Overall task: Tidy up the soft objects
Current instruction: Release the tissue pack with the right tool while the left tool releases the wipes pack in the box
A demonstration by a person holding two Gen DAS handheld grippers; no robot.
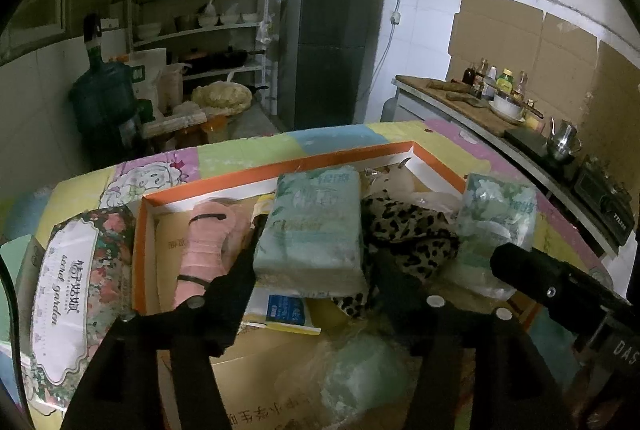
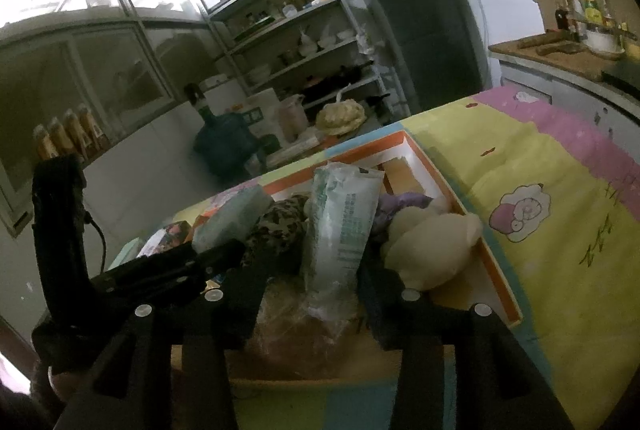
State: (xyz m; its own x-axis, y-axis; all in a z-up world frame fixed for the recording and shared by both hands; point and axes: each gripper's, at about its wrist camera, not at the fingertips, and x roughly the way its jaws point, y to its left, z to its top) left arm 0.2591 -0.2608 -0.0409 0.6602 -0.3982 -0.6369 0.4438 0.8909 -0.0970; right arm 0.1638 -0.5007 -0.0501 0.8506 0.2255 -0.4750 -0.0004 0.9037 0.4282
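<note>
An orange-rimmed cardboard box (image 1: pixel 280 166) on a patchwork quilt holds soft things. A pale green tissue pack (image 1: pixel 312 226) lies flat in it between the fingers of my left gripper (image 1: pixel 316 250), which is open, with its pads just clear of the pack's sides. A second tissue pack (image 2: pixel 340 230) stands on end between the fingers of my right gripper (image 2: pixel 316 270), also open, with a gap on its left side. Around them lie a leopard-print cloth (image 1: pixel 408 234), a pink item (image 1: pixel 204 242), a cream plush toy (image 2: pixel 432 246) and a purple cloth (image 2: pixel 404 202).
A floral tissue box (image 1: pixel 72 290) sits on the quilt left of the box. Crumpled plastic bags (image 1: pixel 360 370) fill the near end. Beyond the table stand a fridge (image 1: pixel 328 42), shelves (image 1: pixel 200 26), a water jug (image 1: pixel 104 98) and a counter with bottles (image 1: pixel 492 82).
</note>
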